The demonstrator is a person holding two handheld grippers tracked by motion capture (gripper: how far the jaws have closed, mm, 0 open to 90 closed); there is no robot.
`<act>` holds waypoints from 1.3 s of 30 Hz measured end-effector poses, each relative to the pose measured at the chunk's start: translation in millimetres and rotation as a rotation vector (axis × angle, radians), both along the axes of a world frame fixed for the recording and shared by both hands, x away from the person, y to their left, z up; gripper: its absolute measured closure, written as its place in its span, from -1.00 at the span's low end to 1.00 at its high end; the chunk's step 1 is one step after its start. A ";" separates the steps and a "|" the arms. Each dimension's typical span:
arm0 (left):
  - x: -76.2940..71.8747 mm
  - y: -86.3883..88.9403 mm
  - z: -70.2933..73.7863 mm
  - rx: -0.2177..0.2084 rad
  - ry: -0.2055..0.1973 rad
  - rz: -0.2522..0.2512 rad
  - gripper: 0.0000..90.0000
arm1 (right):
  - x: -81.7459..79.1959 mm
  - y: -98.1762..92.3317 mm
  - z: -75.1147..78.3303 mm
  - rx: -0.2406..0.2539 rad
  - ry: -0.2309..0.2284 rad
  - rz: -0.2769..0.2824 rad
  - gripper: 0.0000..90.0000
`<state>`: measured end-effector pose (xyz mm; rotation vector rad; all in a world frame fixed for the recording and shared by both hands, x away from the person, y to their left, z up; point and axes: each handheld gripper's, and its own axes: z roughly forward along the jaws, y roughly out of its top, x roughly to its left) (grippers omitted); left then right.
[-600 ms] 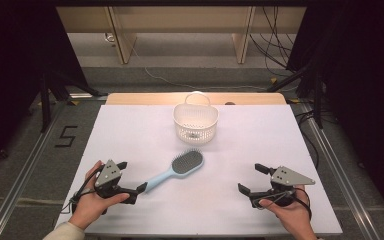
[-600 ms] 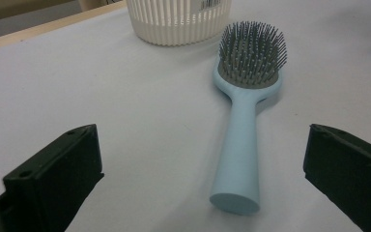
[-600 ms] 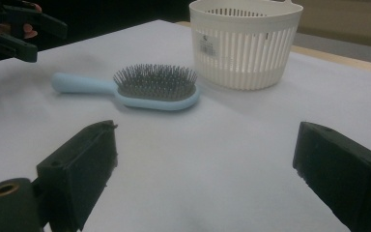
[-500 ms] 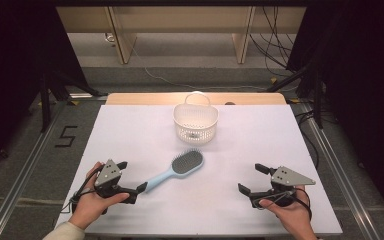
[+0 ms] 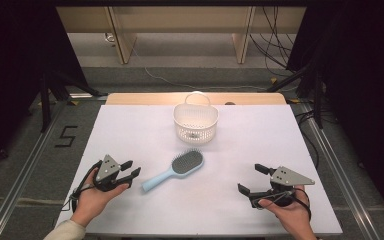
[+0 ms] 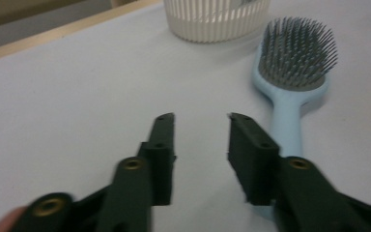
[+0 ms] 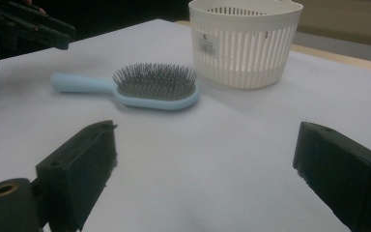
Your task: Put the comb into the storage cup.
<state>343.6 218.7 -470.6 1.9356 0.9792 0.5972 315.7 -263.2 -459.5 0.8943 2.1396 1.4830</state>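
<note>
While my left tongs (image 5: 132, 168) rest low on the white counter (image 5: 130, 135), their jaws stand a narrow gap apart with nothing between them, and the light blue hairbrush (image 5: 176, 170) lies just beside their tips, its handle end nearest them and apart from both jaws. My right tongs (image 5: 251, 178) sit well apart from the brush on its other side, jaws spread wide and empty, with bare counter running between them and the brush. Beyond the brush head, farther from both tongs, stands the white slotted basket (image 5: 195, 120), close to the counter's far wooden edge (image 5: 145, 98). From above I see open surface between my two hands and out to both side edges of the counter, which meet grey floor and metal rails. My left gripper view brings in what the high view cannot resolve: the brush's (image 6: 290, 82) grey bristles pointing up, its handle running down alongside one jaw, and the basket's (image 6: 212, 19) ribbed wall just past the bristles. My right gripper view gives the brush (image 7: 140, 89) side-on, a small label on the basket (image 7: 244, 41) wall, and my left tongs (image 7: 53, 31) hovering near the handle's end.
</note>
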 end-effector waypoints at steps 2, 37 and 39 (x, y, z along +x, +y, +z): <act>3.5 -1.7 -2.0 0.013 0.032 -0.007 0.78 | 0.2 0.2 -0.3 0.000 0.001 0.001 -0.80; 13.0 -27.2 -18.6 0.144 0.288 -0.134 0.99 | 0.9 0.4 -1.8 0.000 0.017 0.003 -0.76; 11.3 -29.1 -18.5 0.145 0.289 -0.140 0.99 | 1.0 0.4 -1.9 0.000 0.018 0.003 -0.76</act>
